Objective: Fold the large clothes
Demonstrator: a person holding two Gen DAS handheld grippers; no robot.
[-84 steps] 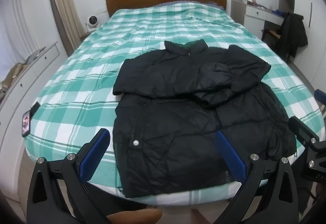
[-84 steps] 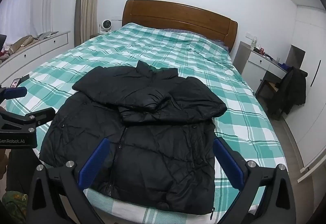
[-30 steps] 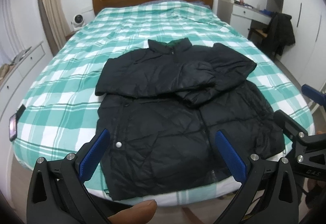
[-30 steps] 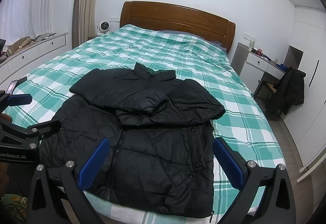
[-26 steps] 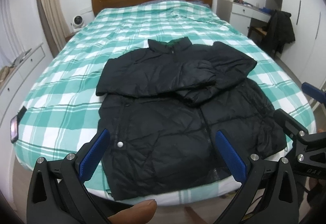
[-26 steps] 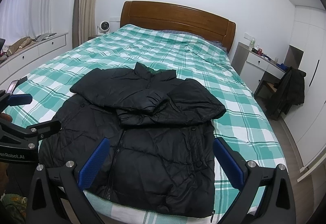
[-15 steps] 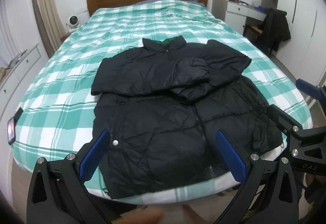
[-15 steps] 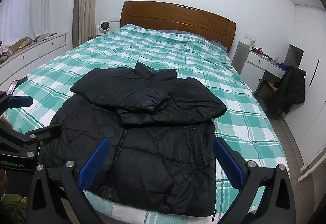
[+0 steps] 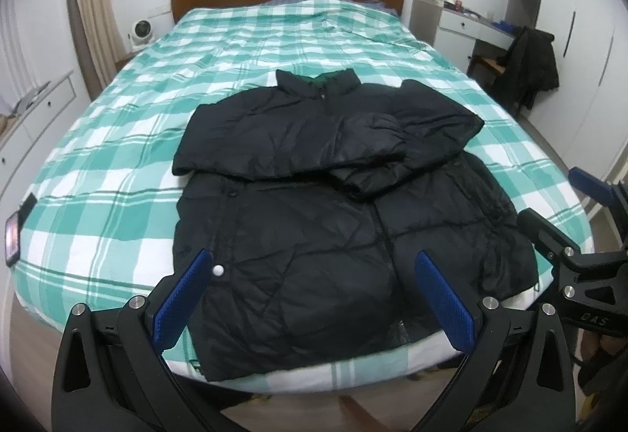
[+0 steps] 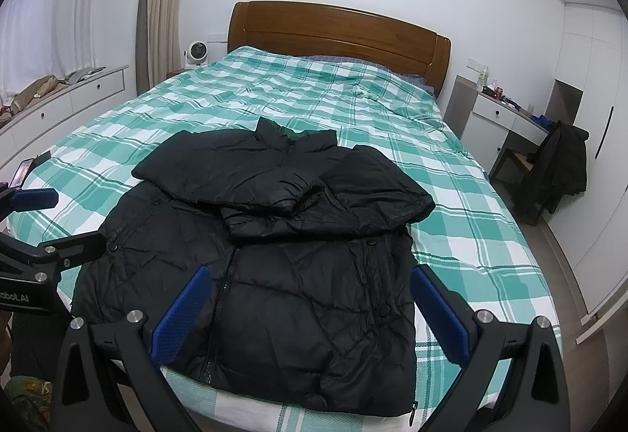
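Since the earlier frames your left gripper [image 9: 314, 271] has drifted rightward, so the black quilted puffer jacket [image 9: 333, 204] now sits more centred in its view; your right gripper [image 10: 310, 288] has barely shifted. Both hang with blue-padded fingers spread wide, gripping nothing, above the jacket's hem at the foot of the green-and-white checked bed [image 9: 117, 141]. The jacket lies flat, collar toward the brown wooden headboard [image 10: 337, 35], both sleeves folded across the chest. Its hem corners are partly hidden behind your fingers. Only the right view shows the curtained window [image 10: 51, 31]; both show the phone [image 9: 11, 239] at the bed's edge.
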